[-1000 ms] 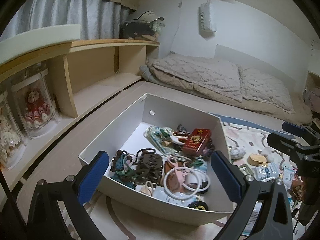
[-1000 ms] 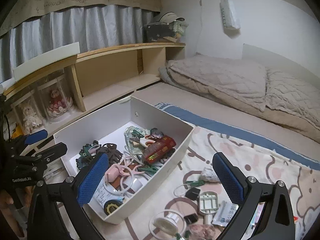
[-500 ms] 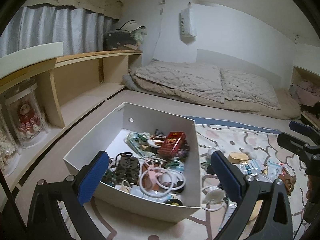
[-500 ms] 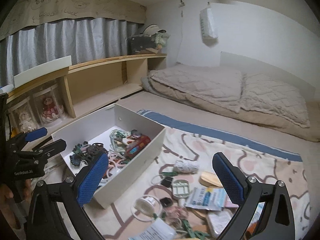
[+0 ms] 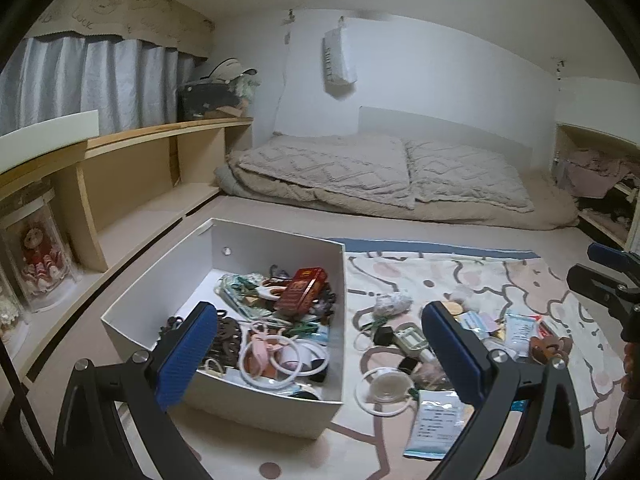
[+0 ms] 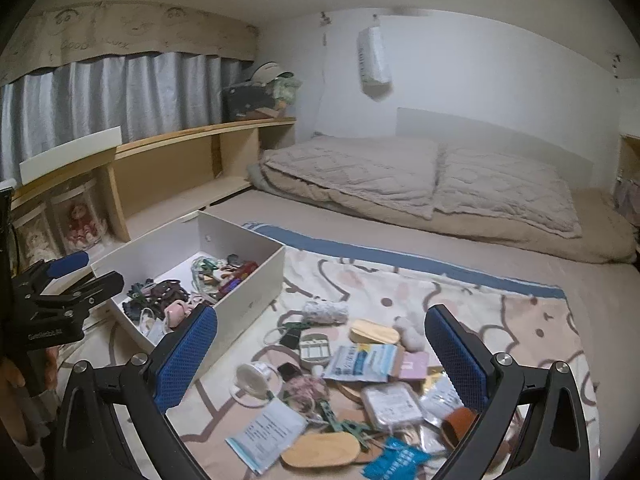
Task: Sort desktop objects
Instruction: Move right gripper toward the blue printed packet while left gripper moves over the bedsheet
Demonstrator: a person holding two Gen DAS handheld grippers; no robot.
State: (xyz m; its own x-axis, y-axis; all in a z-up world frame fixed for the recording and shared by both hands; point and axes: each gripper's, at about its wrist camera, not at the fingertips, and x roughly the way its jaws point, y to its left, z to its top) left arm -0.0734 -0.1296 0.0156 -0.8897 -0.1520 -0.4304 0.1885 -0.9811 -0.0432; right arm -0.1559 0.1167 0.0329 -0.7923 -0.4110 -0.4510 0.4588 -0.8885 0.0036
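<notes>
Nearest to us in the left wrist view, our left gripper [image 5: 320, 344] hangs with its blue-padded jaws spread wide and nothing between them, above the near wall of the white box [image 5: 260, 408]. In the right wrist view our right gripper [image 6: 320, 352] is likewise wide open and holds nothing, poised over the loose pile on the patterned blanket [image 6: 400, 280].

Under the right gripper lie a tan oval wooden piece [image 6: 320, 450], a white printed packet [image 6: 268, 434] and a blue packet [image 6: 396, 462]. A little farther out we see a white ring-shaped holder [image 6: 254, 378], a blue-and-white tissue pack [image 6: 360, 362], a small white tray [image 6: 314, 348] and a second wooden oval [image 6: 374, 332]. Beyond these sits a roll of pale lace [image 6: 324, 312].

The white box stands on the left part of the blanket, just beside the pile. Inside it we see pink and white rings [image 5: 272, 356], dark brown clips [image 5: 226, 338] and a red packet [image 5: 302, 288] toward its far side, all tangled together.

Past the blanket a beige quilt [image 5: 360, 172] lies folded against the far wall. Along the left runs a wooden shelf [image 5: 160, 140] with a doll in a clear case [image 5: 38, 252] under it and a grey curtain [image 5: 100, 84] above.
</notes>
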